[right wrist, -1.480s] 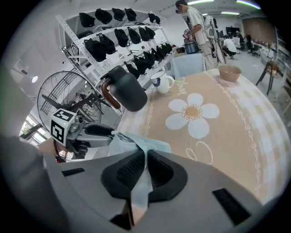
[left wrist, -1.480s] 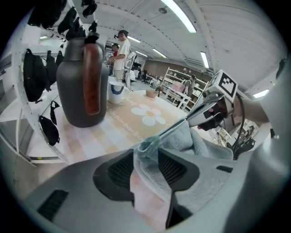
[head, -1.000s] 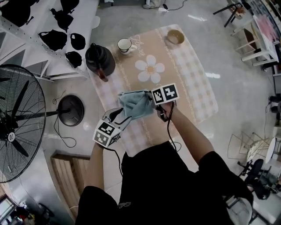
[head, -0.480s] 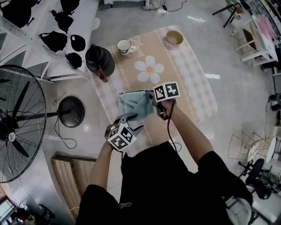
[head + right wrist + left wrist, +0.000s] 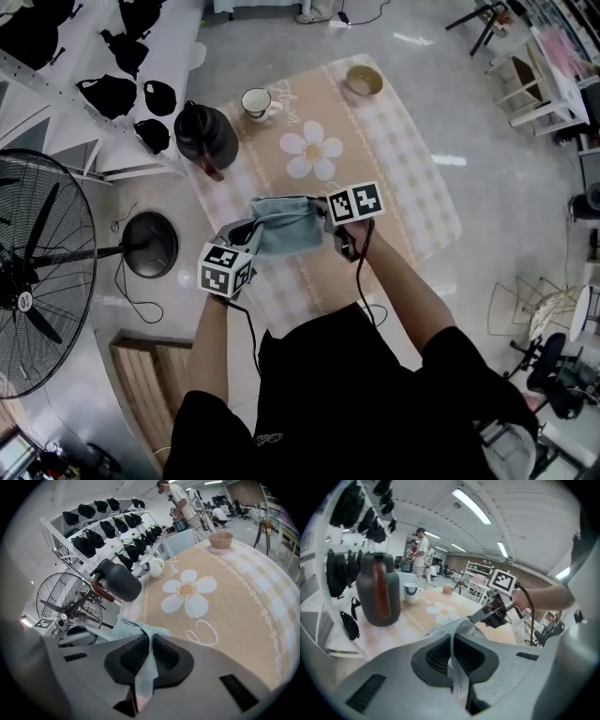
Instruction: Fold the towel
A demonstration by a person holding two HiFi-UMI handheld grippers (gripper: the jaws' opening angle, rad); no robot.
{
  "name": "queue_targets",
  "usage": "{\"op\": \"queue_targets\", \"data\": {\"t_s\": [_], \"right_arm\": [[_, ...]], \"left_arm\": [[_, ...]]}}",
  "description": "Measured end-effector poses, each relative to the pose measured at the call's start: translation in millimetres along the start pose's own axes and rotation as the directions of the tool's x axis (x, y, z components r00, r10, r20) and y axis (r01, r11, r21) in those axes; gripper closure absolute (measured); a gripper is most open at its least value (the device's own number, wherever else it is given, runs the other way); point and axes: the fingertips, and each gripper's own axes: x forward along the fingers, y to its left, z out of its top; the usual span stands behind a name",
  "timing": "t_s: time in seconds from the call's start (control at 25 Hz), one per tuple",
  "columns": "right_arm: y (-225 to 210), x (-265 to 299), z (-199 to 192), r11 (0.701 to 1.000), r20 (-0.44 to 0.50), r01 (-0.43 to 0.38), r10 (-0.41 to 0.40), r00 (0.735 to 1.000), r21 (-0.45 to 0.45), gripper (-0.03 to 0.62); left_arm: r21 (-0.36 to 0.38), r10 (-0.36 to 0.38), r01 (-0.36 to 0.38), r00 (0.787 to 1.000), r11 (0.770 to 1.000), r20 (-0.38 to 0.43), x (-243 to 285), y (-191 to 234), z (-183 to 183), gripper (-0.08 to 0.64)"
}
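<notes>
Left gripper (image 5: pixel 457 670): jaws have just been closing and now pinch the towel's left end.
Right gripper (image 5: pixel 142 667): jaws clamped on the other end.
Towel (image 5: pixel 284 225): pale blue, held above the table, long axis running left to right between the grippers (middle slightly slack).
Change: half a second ago it hung bunched from the right gripper alone.
Tablecloth (image 5: pixel 394 159): checked, daisy print; cursive lettering is unreadable.
Far edge: black jug (image 5: pixel 208 136), mug (image 5: pixel 256 101), bowl (image 5: pixel 364 81).

The fan (image 5: pixel 42 272) runs off the left edge.
</notes>
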Motion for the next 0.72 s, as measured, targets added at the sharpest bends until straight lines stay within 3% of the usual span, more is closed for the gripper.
{"op": "queue_targets", "data": {"t_s": [0.2,0.36,0.52,0.56,0.64,0.72], "right_arm": [[7,0,7,0.994,0.033,-0.084,0.082,0.996,0.065,0.555],[14,-15,21,0.985,0.133,-0.154,0.143,0.981,0.08,0.417],[17,-29,17,0.993,0.197,-0.083,0.098,0.975,-0.08,0.4],[22,-31,13,0.989,0.201,-0.059,0.087,0.976,-0.138,0.4],[33,-33,5,0.971,0.213,-0.012,0.065,0.975,-0.24,0.4],[42,-37,-1,0.949,0.241,0.041,0.037,0.97,-0.311,0.4]], "left_arm": [[-0.232,0.036,-0.027,0.999,0.972,0.034,15,43,-3,0.54],[-0.343,0.073,-0.052,0.996,0.938,0.047,24,60,-7,0.54],[-0.436,0.09,-0.055,0.994,0.898,0.06,31,69,-10,0.538],[-0.449,0.093,-0.055,0.994,0.892,0.062,31,71,-10,0.517],[-0.458,0.11,-0.067,0.992,0.887,0.068,29,72,-9,0.402],[-0.436,0.142,-0.096,0.987,0.895,0.072,22,73,-7,0.362]]}}
